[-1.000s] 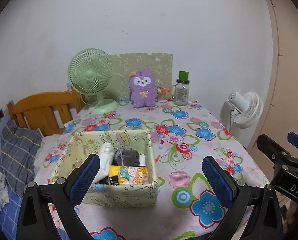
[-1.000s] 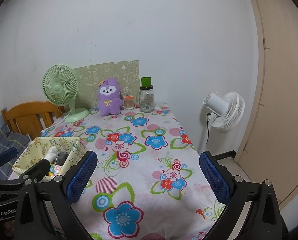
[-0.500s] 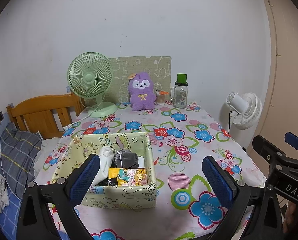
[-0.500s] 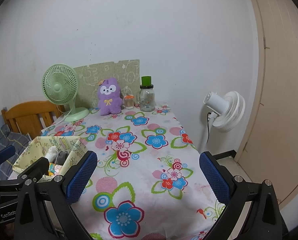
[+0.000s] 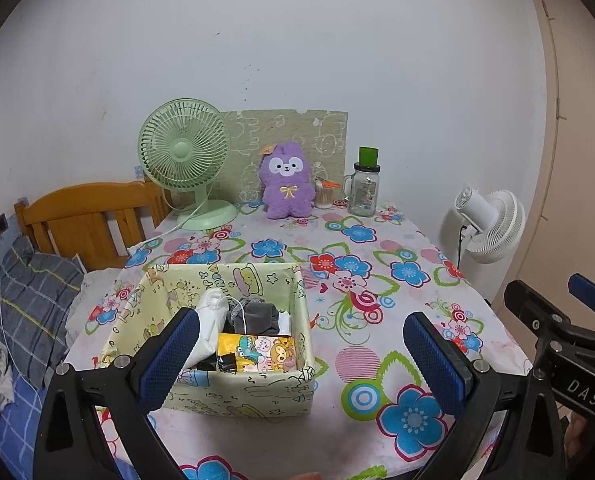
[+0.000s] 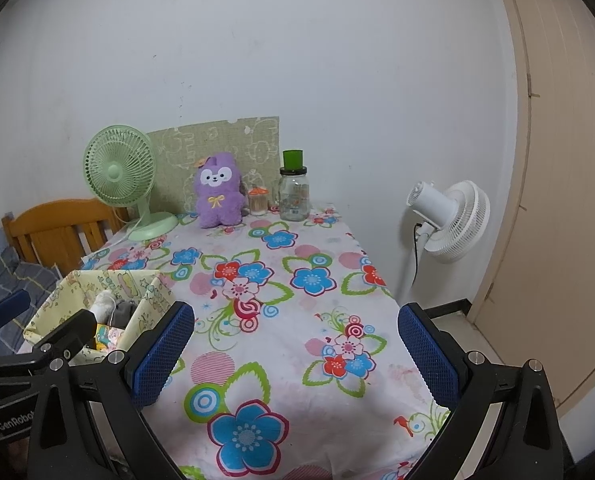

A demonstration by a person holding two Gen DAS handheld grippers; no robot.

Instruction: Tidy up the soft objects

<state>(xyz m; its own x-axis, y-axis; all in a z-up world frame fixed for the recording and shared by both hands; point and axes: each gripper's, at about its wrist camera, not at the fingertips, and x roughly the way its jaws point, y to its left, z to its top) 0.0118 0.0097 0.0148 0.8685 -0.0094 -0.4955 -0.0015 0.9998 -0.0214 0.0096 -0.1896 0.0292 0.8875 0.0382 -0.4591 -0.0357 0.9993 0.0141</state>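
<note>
The left gripper (image 5: 297, 354), gaping and empty like the right gripper (image 6: 295, 354), hangs nearest the fabric box (image 5: 233, 394); the purple plush (image 5: 285, 186) sits upright across the tabletop (image 5: 377, 264).

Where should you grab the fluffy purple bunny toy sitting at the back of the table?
Best guess: take the fluffy purple plush bunny around its round middle, coming straight in from the front. It sits upright facing forward, backed by the green patterned board, so the rear is blocked. The small orange-lidded jar stands close on one side, so keep the open right tool clear of it.
</note>
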